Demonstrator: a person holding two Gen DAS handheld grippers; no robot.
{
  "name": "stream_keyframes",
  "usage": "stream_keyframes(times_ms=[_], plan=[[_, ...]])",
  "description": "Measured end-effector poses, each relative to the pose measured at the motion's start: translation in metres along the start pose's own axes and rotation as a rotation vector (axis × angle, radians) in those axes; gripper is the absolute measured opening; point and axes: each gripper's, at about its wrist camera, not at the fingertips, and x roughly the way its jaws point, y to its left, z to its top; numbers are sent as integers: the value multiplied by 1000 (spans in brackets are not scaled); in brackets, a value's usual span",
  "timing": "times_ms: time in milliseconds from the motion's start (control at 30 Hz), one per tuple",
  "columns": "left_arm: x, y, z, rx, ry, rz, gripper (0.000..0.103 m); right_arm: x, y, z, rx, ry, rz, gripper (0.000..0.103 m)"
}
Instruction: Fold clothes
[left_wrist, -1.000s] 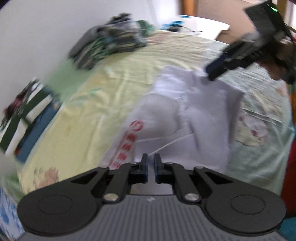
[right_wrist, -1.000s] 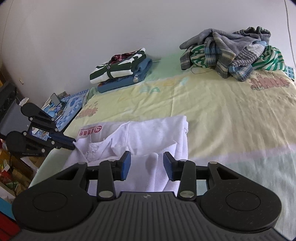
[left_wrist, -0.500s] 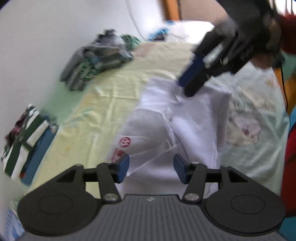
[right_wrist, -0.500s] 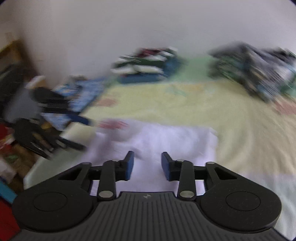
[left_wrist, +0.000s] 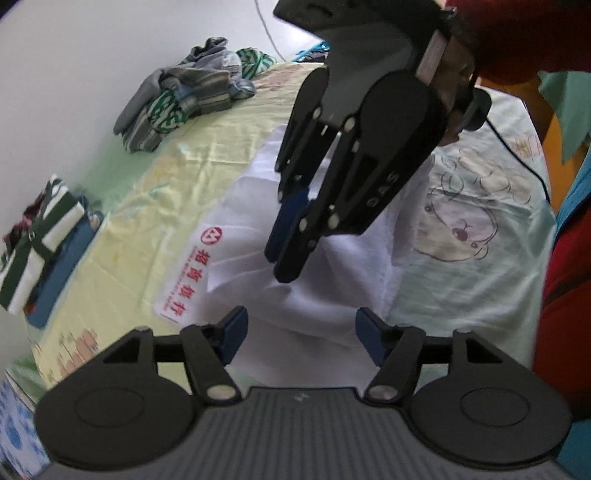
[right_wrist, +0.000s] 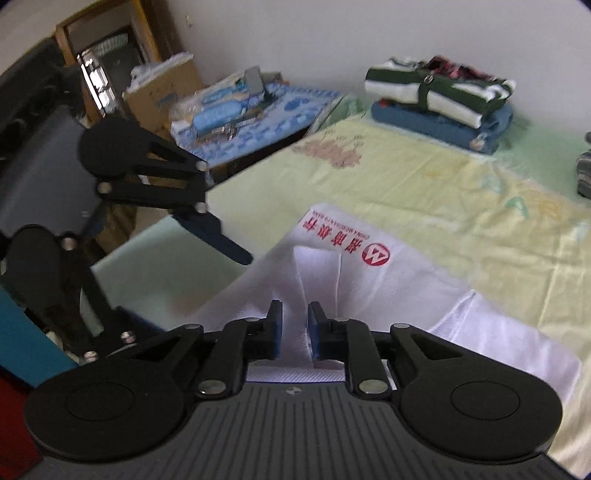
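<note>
The white cotton shirt with a red printed logo (right_wrist: 354, 266) lies partly folded on the bed, on a pale yellow and green cartoon-print bedsheet (right_wrist: 461, 206), near the bed's edge. The right gripper (right_wrist: 295, 328) is closing to a narrow gap around a raised ridge of the white fabric; the pads do not look pressed on it yet. The risk is a thin pinch that catches only the top layer, so the fold beneath would drag or open. The left gripper (left_wrist: 299, 332) is opening wide above the shirt, with nothing between its fingers, just beside the right one, and the two could collide. A stack of folded green-and-white and blue clothes (right_wrist: 443, 99) and a heap of unfolded striped clothes (left_wrist: 188, 99) sit well apart, clear of the work.
</note>
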Motion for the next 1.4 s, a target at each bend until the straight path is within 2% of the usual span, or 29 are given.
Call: stream_keyframes(times_ms=[33,67,133,300,367,433,500,567,600,700,767,833,933,1000,1067,1100,1167,1267,1300,1400], plan=[[0,-1,-1,-12,-3,0,71,3,-1,0,-5,17,5,14],[1,-2,-2,-19,-5,2,71,3,-2,1,-7,25,14,6],[1,-4,-4,-34,-9,7,72,-2,-3,5,-15,15,45,3],[7,1,-4,-124,-4,-9,73,-1,-7,26,-47,-30,50,3],[16,7,-5,-177,17,-29,69,7,-8,32,-67,-31,44,3],[25,11,-7,-221,42,-39,60,21,-10,35,-87,-19,28,3],[31,15,-11,-258,61,-48,60,34,-12,33,-95,-7,-8,3],[30,15,-16,-273,69,-51,63,32,-19,32,-51,-23,-14,7],[26,14,-19,-266,65,-47,67,21,-25,32,0,-57,-13,10],[7,11,-23,-233,36,-9,69,-33,-48,18,151,-194,-34,13],[-8,12,-21,-241,-4,8,69,-70,-59,3,222,-245,-83,13],[-20,15,-13,-265,-68,9,72,-96,-64,-20,280,-228,-171,16],[-19,15,4,-289,-157,-1,78,-108,-61,-51,327,-167,-256,17],[-5,15,11,-311,-165,-4,78,-106,-57,-65,366,-146,-295,24],[14,18,8,-352,-134,18,77,-101,-57,-74,421,-160,-314,32],[24,19,6,-372,-119,29,74,-95,-56,-76,430,-158,-314,31],[43,22,2,-412,-88,51,75,-83,-57,-78,437,-160,-325,4],[51,29,-17,-503,-121,29,79,-68,-62,-79,445,-192,-369,4],[52,27,-20,-506,-129,31,81,-63,-64,-80,448,-203,-384,3],[54,11,-15,-421,-124,78,85,-51,-63,-93,403,-239,-431,0]])
